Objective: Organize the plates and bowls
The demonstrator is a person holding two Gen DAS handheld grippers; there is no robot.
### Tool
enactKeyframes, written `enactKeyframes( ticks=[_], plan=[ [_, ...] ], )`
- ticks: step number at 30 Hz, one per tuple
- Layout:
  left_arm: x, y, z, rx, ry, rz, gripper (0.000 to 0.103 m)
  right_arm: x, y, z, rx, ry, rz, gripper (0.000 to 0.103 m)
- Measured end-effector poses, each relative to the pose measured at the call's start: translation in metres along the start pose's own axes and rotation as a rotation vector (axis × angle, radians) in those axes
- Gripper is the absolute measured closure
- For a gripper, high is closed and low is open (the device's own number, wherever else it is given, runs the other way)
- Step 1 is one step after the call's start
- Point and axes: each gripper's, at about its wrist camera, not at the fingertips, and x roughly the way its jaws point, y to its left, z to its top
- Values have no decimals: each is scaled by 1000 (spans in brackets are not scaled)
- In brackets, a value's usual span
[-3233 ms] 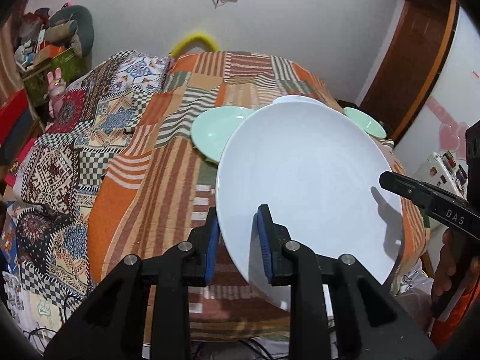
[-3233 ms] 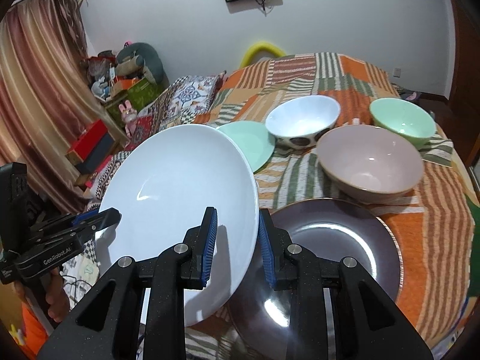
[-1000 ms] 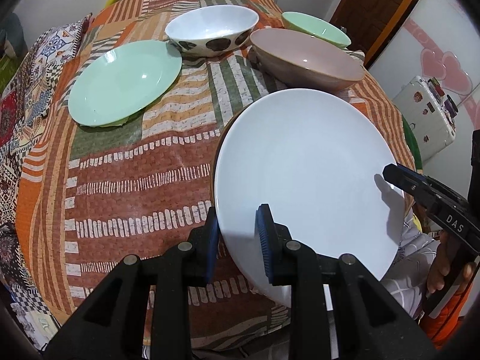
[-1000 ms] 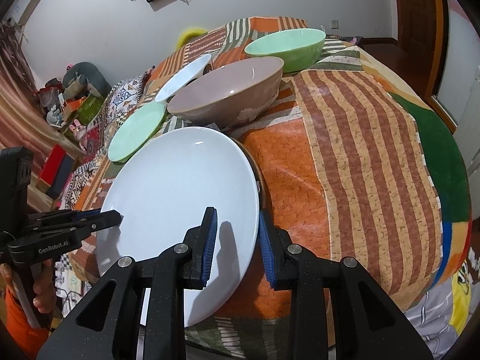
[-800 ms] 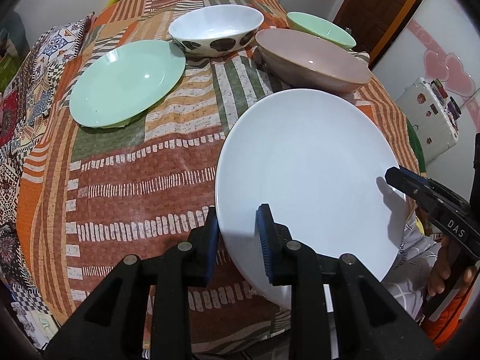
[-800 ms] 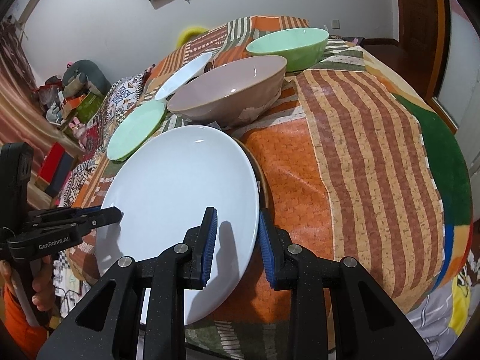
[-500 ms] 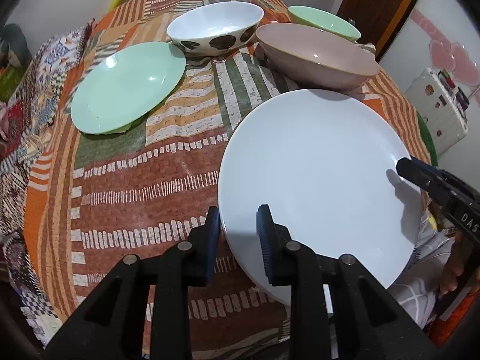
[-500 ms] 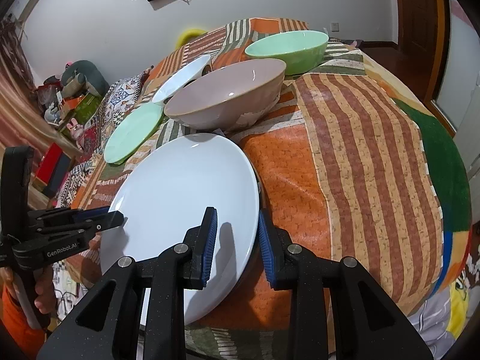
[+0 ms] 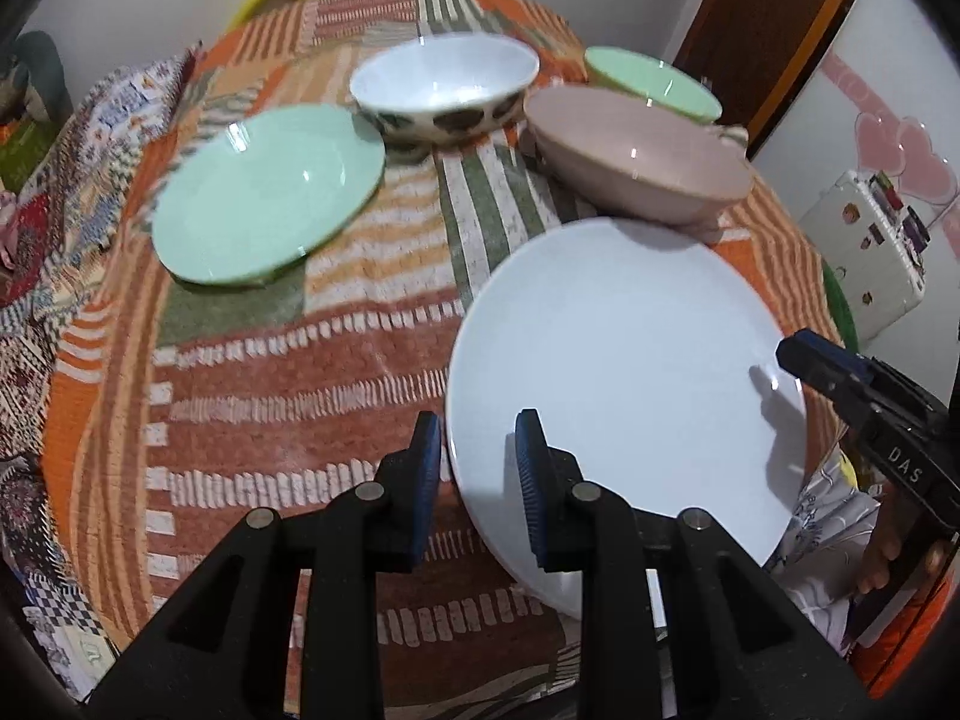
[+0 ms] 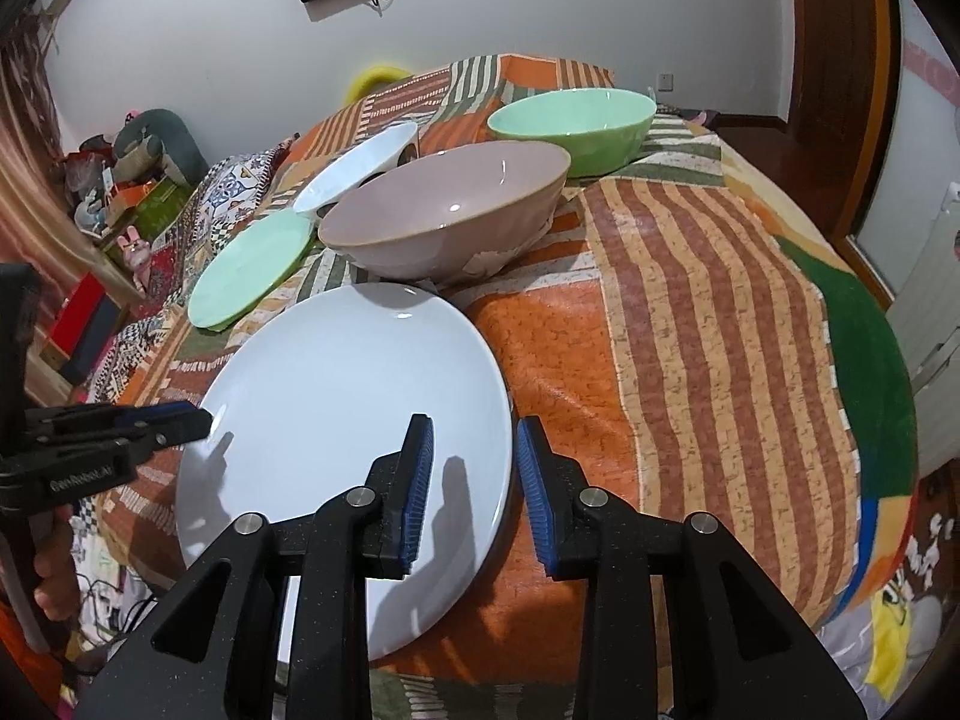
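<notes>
My left gripper straddles the near-left rim of the large white plate with its jaws nearly closed around the edge, while my right gripper sits at the opposite rim, its jaws opening with that edge between them and a gap showing at the outer pad. Beyond the plate, all empty, stand a mauve bowl almost touching its far edge, a white patterned bowl and green bowl behind, and a green plate well apart to the left. Bare patterned tablecloth spreads to the right of my right gripper up to the table's rounded edge.
</notes>
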Motion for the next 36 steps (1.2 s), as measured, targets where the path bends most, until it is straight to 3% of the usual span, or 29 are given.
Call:
enactKeyframes(
  ticks=[10, 14, 22, 26, 36],
  plan=[
    [-49, 16, 4, 0, -136, 18, 75, -21, 21, 17, -55, -72, 35, 60],
    [-72, 32, 7, -17, -215, 53, 59, -22, 34, 29, -85, -97, 55, 57],
    [-108, 83, 21, -94, -346, 118, 40, -13, 70, 52, -138, -122, 111, 49],
    [-106, 112, 26, -156, -356, 136, 31, -2, 90, 62, -169, -121, 133, 45],
    [-62, 178, 51, -248, -283, 161, 29, 49, 128, 95, -201, -45, 172, 45]
  ],
)
